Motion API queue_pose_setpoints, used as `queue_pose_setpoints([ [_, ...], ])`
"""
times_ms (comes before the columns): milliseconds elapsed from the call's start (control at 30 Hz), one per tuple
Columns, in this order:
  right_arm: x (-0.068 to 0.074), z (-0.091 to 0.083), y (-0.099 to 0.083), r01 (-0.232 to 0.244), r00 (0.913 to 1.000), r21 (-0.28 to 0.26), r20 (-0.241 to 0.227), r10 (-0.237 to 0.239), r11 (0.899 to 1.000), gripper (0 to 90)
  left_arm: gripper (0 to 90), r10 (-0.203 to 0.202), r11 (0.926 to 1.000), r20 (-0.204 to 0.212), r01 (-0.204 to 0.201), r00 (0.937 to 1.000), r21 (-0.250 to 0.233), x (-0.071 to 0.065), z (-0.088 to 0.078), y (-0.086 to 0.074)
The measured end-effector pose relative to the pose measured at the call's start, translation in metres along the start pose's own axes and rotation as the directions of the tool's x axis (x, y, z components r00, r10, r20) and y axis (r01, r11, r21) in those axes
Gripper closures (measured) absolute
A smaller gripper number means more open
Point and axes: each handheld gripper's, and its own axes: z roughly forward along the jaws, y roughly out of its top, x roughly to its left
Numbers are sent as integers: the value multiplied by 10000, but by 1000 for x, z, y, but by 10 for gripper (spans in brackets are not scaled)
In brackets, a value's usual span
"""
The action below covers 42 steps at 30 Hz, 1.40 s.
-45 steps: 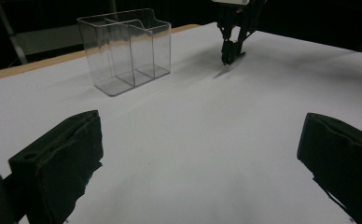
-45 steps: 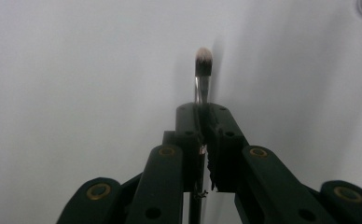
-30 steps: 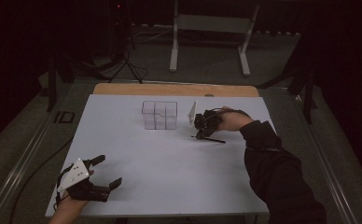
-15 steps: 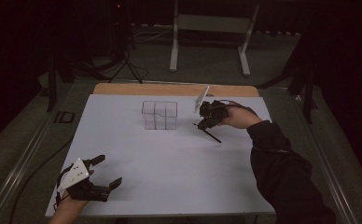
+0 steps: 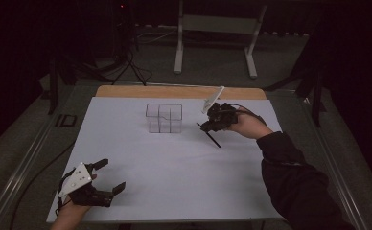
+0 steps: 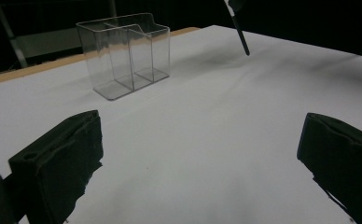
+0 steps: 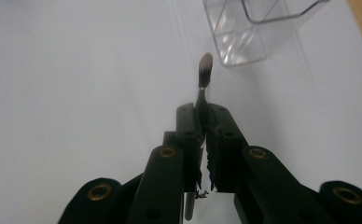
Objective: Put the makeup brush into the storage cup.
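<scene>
White covering lay over the desk (image 5: 174, 191), whose wooden far edge showed as a bare strip. Near that far edge, about the middle of the desk, stood a clear plastic organizer (image 5: 164, 118) with several upright compartments; all of them looked see-through to the desk below.

To the right of the organizer, the right gripper (image 5: 212, 125) was held above the desk in a hand with a dark sleeve. Its jaws were pressed together on the thin handle of a makeup brush (image 7: 204, 77). In the right gripper view the brush stuck out past the jaws, its soft rounded tip pointing toward the lower corner of the organizer, near it but apart from it. In the high view the dark handle slanted down from the gripper toward the desk; whether its end touched the surface could not be told.

At the near left corner, the left gripper (image 5: 111, 176) rested low over the desk, well apart from everything else. Its jaws stood wide apart with nothing between them.
</scene>
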Motion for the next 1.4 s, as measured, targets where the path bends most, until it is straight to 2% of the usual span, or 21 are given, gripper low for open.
queue_pose_setpoints([
  [167, 6, -6, -4, -258, 9996, -756, 68, 264, 9968, 842, 11, -17, 10000, 5, 17, 10000, -5, 0, 0, 0],
  [233, 8, -8, -6, -302, 9991, -1004, 266, 330, 9945, 842, 12, -9, 10000, 13, 9, 10000, -3, 0, 1, 0],
  [433, 15, -13, -13, -671, 9951, -2002, 580, 802, 9775, 842, 11, -45, 10000, 23, 45, 10000, -26, 0, 1, 0],
  [567, 21, -16, -19, -849, 9913, -2914, 719, 1103, 9528, 842, 12, -58, 10000, 37, 58, 10000, -35, 0, 1, 0],
  [767, 33, -17, -22, -649, 9850, -3715, 1248, 1191, 9262, 842, 11, -47, 10000, 53, 47, 10000, -39, 0, 1, 1],
  [833, 37, -17, -22, -694, 9808, -4025, 1396, 1361, 9128, 842, 12, -31, 10000, 57, 31, 10000, -11, 0, 1, 0],
  [1033, 47, -16, -22, -908, 9643, -4574, 1814, 1928, 8846, 843, 12, -50, 10000, 51, 50, 10000, -46, 0, 1, 0],
  [1067, 47, -16, -22, -908, 9643, -4574, 1814, 1928, 8846, 843, 12, -50, 10000, 51, 50, 10000, -46, 0, 1, 0],
  [1100, 50, -16, -22, -949, 9588, -4702, 1940, 2076, 8774, 842, 12, -47, 10000, 60, 47, 10000, -47, -1, 1, 0],
  [1133, 50, -16, -22, -949, 9588, -4702, 1940, 2076, 8774, 842, 11, -47, 10000, 60, 47, 10000, -47, -1, 1, 0],
  [1167, 52, -19, -21, -1016, 9567, -4805, 1928, 2179, 8711, 842, 12, -21, 10000, 73, 21, 10000, -22, -1, 1, 0],
  [1233, 53, -20, -21, -961, 9549, -4837, 2019, 2178, 8700, 842, 11, -6, 10000, 75, 6, 10000, -9, -1, 1, 0],
  [1267, 55, -22, -20, -995, 9540, -4928, 1997, 2236, 8644, 843, 11, -25, 10000, 76, 25, 10000, -17, -1, 1, 0],
  [1300, 55, -22, -20, -995, 9540, -4928, 1997, 2236, 8644, 843, 11, -25, 10000, 76, 25, 10000, -17, -1, 1, 0],
  [1333, 56, -26, -19, -935, 9507, -5096, 2093, 2287, 8553, 843, 12, -27, 10000, 65, 27, 10000, -4, -1, 1, 0],
  [1367, 56, -26, -19, -935, 9507, -5096, 2093, 2287, 8553, 843, 12, -27, 10000, 65, 27, 10000, -4, -1, 1, 0],
  [1400, 58, -30, -18, -916, 9461, -5295, 2178, 2395, 8433, 843, 12, -19, 10000, 56, 19, 10000, 11, -1, 1, 0],
])
